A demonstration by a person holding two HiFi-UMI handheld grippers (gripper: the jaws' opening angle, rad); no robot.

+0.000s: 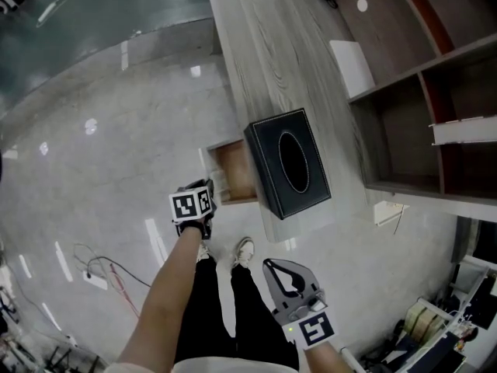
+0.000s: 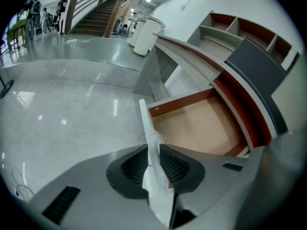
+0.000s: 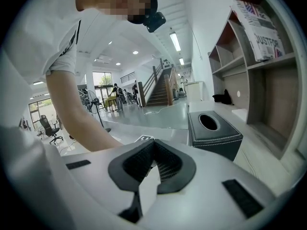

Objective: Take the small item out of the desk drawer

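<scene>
The left gripper [image 2: 153,151], left of the tissue box [image 1: 287,162], has its jaws pinched on the top edge of the white drawer front [image 2: 146,121]. The grip sits on a thin panel edge, so a pull at an angle would likely let the jaws slip off. The drawer [image 2: 201,126] stands open under the bench [image 1: 264,45], just left of the tissue box. Its visible floor is bare and the small item cannot be seen. It may lie in the rear part under the bench, and a sharp tug could slide it further out of reach. Pulling too far could bring the drawer off its runners. The right gripper [image 3: 152,143] hangs nearer the person than the tissue box, jaws pressed together and empty. They must spread before any reach, which risks knocking the box.
</scene>
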